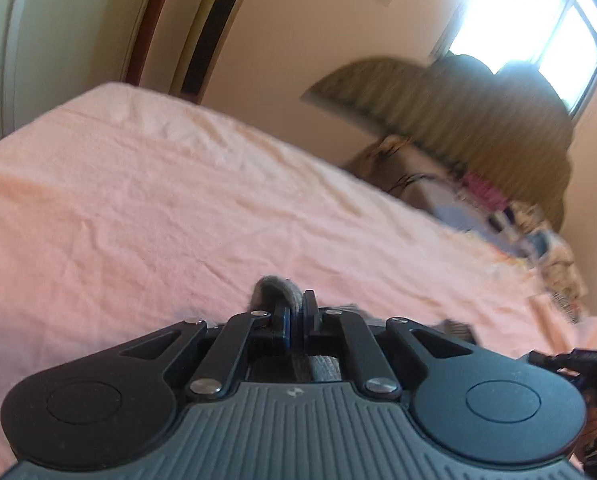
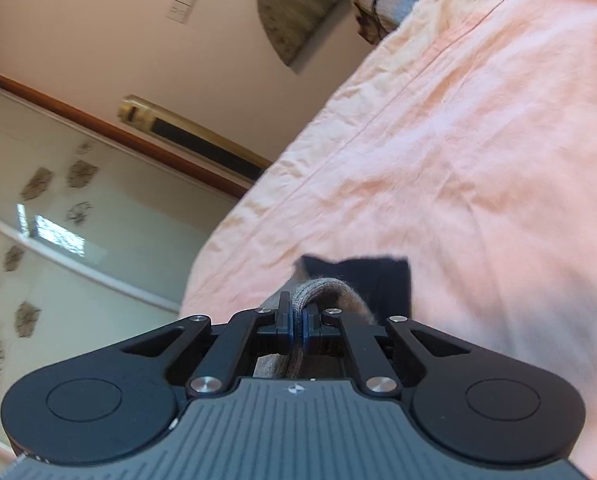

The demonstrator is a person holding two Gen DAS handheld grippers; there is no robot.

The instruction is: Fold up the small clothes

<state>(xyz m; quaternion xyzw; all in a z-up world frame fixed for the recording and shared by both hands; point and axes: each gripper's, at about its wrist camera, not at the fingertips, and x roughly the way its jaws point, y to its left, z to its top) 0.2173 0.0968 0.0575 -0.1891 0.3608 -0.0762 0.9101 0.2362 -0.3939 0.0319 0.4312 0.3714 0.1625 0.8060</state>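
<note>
Two grippers, both pinching cloth. L gripper (image 1: pixel 297 320) has its jaws squeezed tight on a grey knit cloth (image 1: pixel 276 286); a little hump of it sticks up past the tips, and more of it shows under the jaws, near the gripper body. R gripper (image 2: pixel 297 322) is also clamped tight, on a brown-grey knit fold (image 2: pixel 322 288) that loops over its tips. A dark flap (image 2: pixel 372 280) of cloth stands up just behind that fold, w/ the pink sheet past it. Can't tell if both bits of cloth are one piece. Pink bed sheet (image 1: pixel 146 200) is wrinkly and fills most of both views. In the left view the tip of the other tool (image 1: pixel 574 358) peeks in at the right edge. Bright window (image 1: pixel 530 20) sits far back, w/ a blurry striped thing (image 1: pixel 438 112) in front of it.
</note>
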